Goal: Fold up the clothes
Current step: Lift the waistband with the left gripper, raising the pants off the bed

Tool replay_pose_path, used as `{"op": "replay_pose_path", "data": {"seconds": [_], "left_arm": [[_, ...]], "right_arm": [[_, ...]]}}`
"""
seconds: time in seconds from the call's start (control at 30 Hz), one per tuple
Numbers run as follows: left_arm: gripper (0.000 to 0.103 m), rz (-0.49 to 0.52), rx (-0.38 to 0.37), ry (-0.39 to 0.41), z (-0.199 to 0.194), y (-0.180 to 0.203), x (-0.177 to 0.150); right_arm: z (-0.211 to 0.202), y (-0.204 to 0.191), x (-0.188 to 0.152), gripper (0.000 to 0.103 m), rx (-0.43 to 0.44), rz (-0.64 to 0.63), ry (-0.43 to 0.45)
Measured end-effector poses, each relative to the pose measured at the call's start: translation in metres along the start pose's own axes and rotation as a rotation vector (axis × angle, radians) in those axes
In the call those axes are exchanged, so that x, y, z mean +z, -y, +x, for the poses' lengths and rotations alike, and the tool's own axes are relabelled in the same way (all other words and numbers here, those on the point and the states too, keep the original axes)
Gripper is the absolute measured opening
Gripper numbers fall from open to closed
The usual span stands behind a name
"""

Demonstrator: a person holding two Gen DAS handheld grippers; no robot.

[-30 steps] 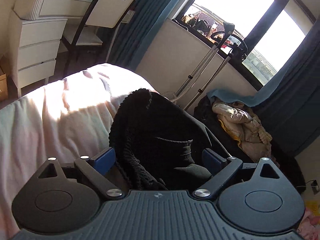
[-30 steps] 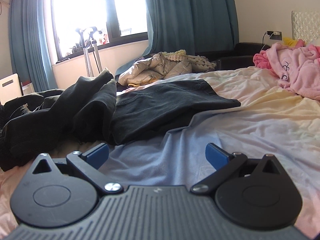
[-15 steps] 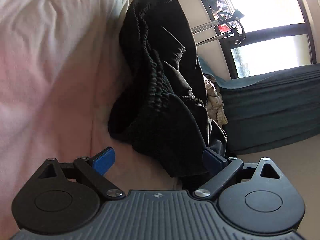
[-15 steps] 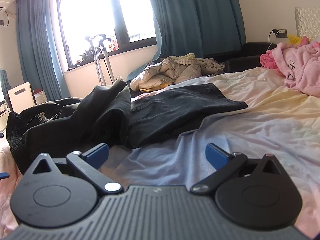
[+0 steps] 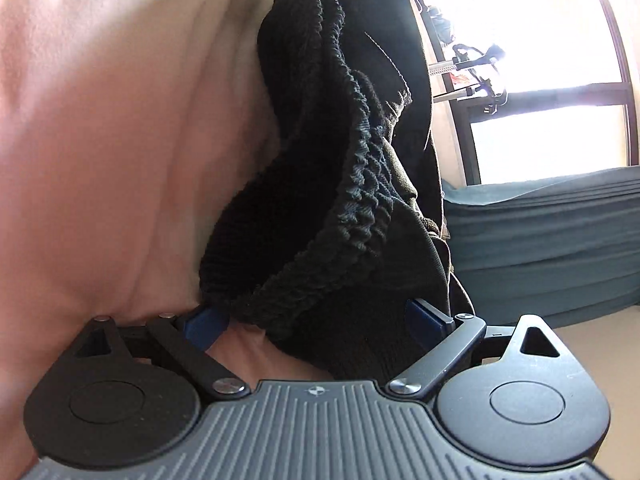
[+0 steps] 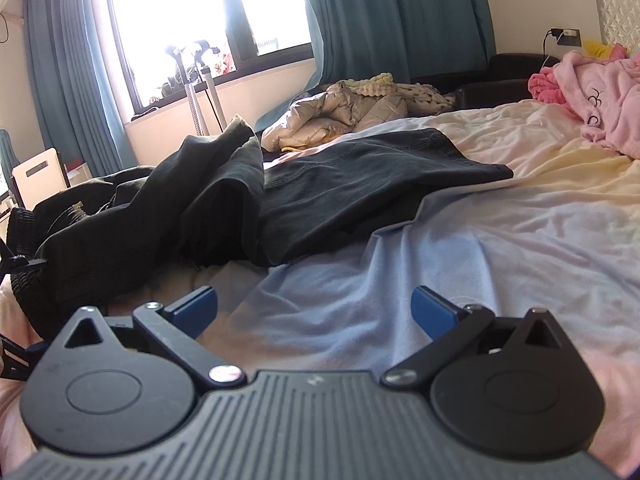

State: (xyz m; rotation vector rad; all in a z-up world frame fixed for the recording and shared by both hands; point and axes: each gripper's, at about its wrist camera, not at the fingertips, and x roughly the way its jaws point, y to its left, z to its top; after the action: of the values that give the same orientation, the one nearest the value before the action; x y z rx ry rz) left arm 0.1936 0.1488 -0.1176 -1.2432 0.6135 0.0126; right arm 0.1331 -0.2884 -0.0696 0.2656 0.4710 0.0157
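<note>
in the left wrist view the left gripper [image 5: 316,320] sits low against the pink bedsheet [image 5: 100,160], its blue pads wide apart and closing, with the ribbed waistband of the black trousers [image 5: 320,184] lying between them; the left pad [image 5: 206,322] touches the edge of the waistband and the right pad is half hidden behind the cloth, but the pads do not yet press on the fabric. the trousers rise from the gripper through the centre to the top of the frame, bunched and dark, with the sheet filling the left half. at the right edge a bright window [image 5: 540,80] and a teal curtain [image 5: 552,248] appear tilted on their side. in the right wrist view the right gripper [image 6: 314,312] is released, its pads spread over the pale blue part of the sheet [image 6: 360,280] at lower centre, with nothing between them. the black trousers [image 6: 340,184] lie across the middle of the frame, one part flat toward centre right and one part heaped in folds at centre left, running to the left edge where part of the other gripper shows. a beige padded jacket [image 6: 344,114] lies beyond them at upper centre, a pink garment [image 6: 596,108] sits at the upper right, and teal curtains [image 6: 392,16] flank the bright window at the top. a white chair [image 6: 38,178] stands at the left edge.
</note>
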Motion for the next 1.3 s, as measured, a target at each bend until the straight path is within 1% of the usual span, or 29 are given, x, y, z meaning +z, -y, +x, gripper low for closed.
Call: {"op": "replay_pose_path", "data": {"seconds": [0.07,0.1,0.13,0.2,0.23,0.3,0.4,0.43,0.5,0.53,0.57,0.6,0.63,0.7,0.73,0.8,0.83,0.87,0.93,0.97,1.03,1.17,1.2,1.23,1.3], "left_arm": [[0.072,0.015,0.008,-0.013,0.008,0.001,0.0],[0.066,0.016,0.004,-0.023,0.011,0.0,-0.001],[0.047,0.016,-0.001,-0.032,0.014,-0.001,-0.001],[0.004,0.017,-0.011,-0.052,0.02,-0.003,-0.002],[0.0,0.023,-0.015,-0.049,0.019,-0.003,-0.003],[0.0,0.051,-0.033,-0.001,0.007,0.003,-0.002],[0.0,0.127,-0.099,0.114,-0.029,0.022,0.01],[0.0,0.135,-0.119,0.138,-0.042,0.027,0.017],[0.0,0.128,-0.156,0.132,-0.06,0.03,0.028],[0.0,0.129,-0.17,0.104,-0.063,0.03,0.031],[0.0,0.136,-0.166,0.082,-0.065,0.028,0.03],[0.0,0.139,-0.15,0.066,-0.067,0.025,0.029],[0.0,0.135,-0.115,0.059,-0.067,0.02,0.026],[0.002,0.102,-0.076,0.021,-0.059,0.008,0.021],[0.005,0.077,-0.065,0.004,-0.053,0.002,0.02],[0.024,0.023,-0.046,-0.014,-0.042,-0.008,0.024],[0.048,0.004,-0.036,-0.019,-0.035,-0.012,0.025],[0.056,0.012,-0.026,-0.009,-0.031,-0.014,0.025],[0.055,0.077,-0.003,0.04,-0.035,-0.012,0.03],[0.055,0.128,0.012,0.06,-0.034,-0.01,0.027],[0.054,0.236,0.023,0.075,-0.027,-0.004,0.021],[0.053,0.448,0.012,0.094,-0.016,0.016,0.005],[0.053,0.51,0.021,0.092,-0.016,0.021,0.0],[0.049,0.572,0.029,0.086,-0.012,0.026,-0.005],[0.049,0.71,0.042,0.078,-0.004,0.035,-0.016]], "right_arm": [[0.002,-0.001,-0.002,0.103,0.003,-0.002,-0.008],[0.002,-0.002,-0.002,0.103,0.004,-0.006,-0.008],[0.003,-0.003,-0.003,0.103,0.005,-0.01,-0.008],[0.004,-0.005,-0.004,0.103,0.009,-0.016,-0.007],[0.005,-0.005,-0.005,0.103,0.011,-0.018,-0.006],[0.008,-0.007,-0.006,0.103,0.012,-0.027,-0.016],[0.004,-0.009,-0.006,0.103,0.009,-0.036,-0.005],[0.003,-0.01,-0.006,0.103,0.008,-0.039,-0.002],[0.0,-0.011,-0.005,0.103,0.006,-0.046,0.005],[-0.001,-0.012,-0.005,0.103,0.004,-0.047,0.007],[-0.003,-0.012,-0.005,0.103,0.002,-0.052,0.01],[-0.004,-0.013,-0.005,0.103,-0.001,-0.057,0.012],[-0.007,-0.014,-0.006,0.103,-0.003,-0.061,0.012],[-0.011,-0.015,-0.006,0.103,-0.005,-0.069,0.011],[-0.014,-0.016,-0.006,0.103,-0.002,-0.068,0.01],[-0.019,-0.017,-0.006,0.103,0.011,-0.066,0.014],[-0.021,-0.018,-0.006,0.103,0.018,-0.066,0.016],[-0.022,-0.018,-0.005,0.103,0.025,-0.066,0.018],[-0.023,-0.019,-0.005,0.103,0.038,-0.066,0.016],[-0.021,-0.019,-0.005,0.103,0.041,-0.064,0.01],[-0.017,-0.018,-0.006,0.103,0.043,-0.055,-0.005],[-0.006,-0.013,-0.008,0.103,0.063,-0.002,-0.04],[-0.004,-0.011,-0.008,0.103,0.068,0.011,-0.045],[-0.002,-0.01,-0.008,0.103,0.073,0.024,-0.049],[0.0,-0.008,-0.008,0.103,0.078,0.043,-0.054]]}}
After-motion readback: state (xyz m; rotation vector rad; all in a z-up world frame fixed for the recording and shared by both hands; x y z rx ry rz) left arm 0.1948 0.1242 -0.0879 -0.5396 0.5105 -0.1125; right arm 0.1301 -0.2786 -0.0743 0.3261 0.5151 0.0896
